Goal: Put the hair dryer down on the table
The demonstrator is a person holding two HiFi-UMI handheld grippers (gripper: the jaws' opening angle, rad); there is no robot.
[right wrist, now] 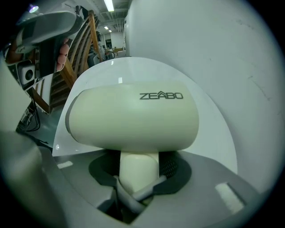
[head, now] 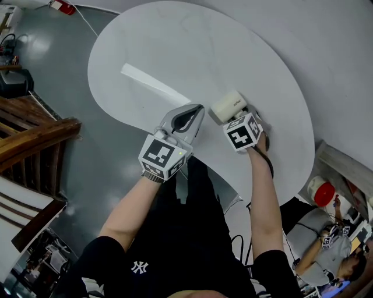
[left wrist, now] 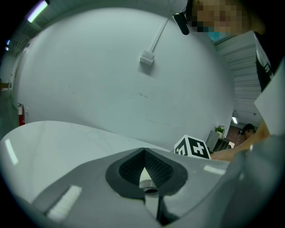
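Observation:
A cream hair dryer point(head: 228, 105) with a "ZEABO" print point(right wrist: 133, 116) hangs low over the near right part of the white oval table point(head: 175, 46). My right gripper point(head: 235, 118) is shut on its handle, which sits between the dark pads point(right wrist: 171, 171) in the right gripper view. I cannot tell whether the dryer touches the tabletop. My left gripper point(head: 189, 119) hovers just left of the dryer, over the table's near edge. Its jaws are shut with nothing between them point(left wrist: 144, 178). The right gripper's marker cube point(left wrist: 192, 147) shows to its right.
Dark wooden furniture point(head: 35, 137) stands on the grey floor to the left. A red fire extinguisher point(head: 63, 7) lies at the top left. A small box on a cable point(left wrist: 147, 58) hangs on the white wall behind the table. A person point(head: 332, 256) sits at the lower right.

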